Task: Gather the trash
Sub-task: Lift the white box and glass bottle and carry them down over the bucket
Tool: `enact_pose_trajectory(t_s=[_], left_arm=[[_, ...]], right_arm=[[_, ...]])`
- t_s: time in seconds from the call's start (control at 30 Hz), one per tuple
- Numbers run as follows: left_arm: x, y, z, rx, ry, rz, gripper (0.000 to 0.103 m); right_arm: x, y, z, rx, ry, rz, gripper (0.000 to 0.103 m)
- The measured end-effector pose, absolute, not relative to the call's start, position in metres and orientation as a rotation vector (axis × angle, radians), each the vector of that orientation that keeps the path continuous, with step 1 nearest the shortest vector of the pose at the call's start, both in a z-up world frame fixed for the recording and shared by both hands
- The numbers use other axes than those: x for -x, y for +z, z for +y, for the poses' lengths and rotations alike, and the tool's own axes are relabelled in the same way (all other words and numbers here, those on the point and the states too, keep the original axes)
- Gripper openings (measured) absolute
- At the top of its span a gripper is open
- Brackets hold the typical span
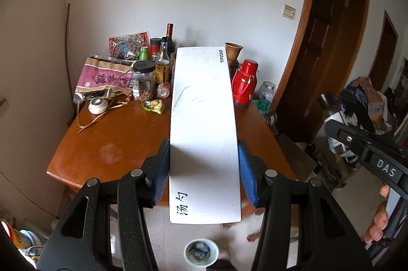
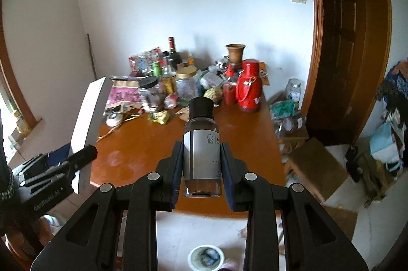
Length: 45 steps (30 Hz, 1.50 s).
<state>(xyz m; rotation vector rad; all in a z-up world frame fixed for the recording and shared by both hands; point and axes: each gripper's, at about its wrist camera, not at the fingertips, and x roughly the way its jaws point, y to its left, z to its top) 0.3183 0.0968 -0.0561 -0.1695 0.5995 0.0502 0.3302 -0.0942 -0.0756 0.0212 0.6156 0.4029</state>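
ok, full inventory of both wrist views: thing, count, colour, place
long flat cardboard box: 1, white, clamped in the left gripper
small glass bottle with black cap: 1, dark with grey label, clamped in the right gripper
wooden table: 1, orange-brown, ahead by the wall
plastic thermos flask: 1, red, table's right side
tall wine bottle: 1, dark, table's back
crumpled snack wrapper: 1, yellow-green, mid table
round bin: 1, white, floor below
left gripper: 1, black with blue pads
right gripper: 1, black with blue pads
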Motion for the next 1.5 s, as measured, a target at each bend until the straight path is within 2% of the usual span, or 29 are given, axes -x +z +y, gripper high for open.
enact_pose_trajectory(t_s=[0.27,0.73,1.07,1.5], left_arm=[[-0.245,-0.057,0.12,0.139,-0.006,0.609,0.05],[-0.214,-0.108,0.117,0.176,-0.034,0.767,0.05],[-0.239,-0.2,0.085,0.199,0.002,0.923,0.05],[-0.259,-0.381,0.055,0.247,0.017,1.199,0.05]], right_arm=[[-0.262,-0.092,-0.069,-0.043,0.384,0.657,0.026],[-0.231,-0.142,-0.078,-0.026,0.341,0.818,0.026],[-0.264,-0.229,-0.1,-0.011,0.37,0.969,0.026],[-0.296,-0.385,-0.116,-0.029,0.386,1.212,0.026]])
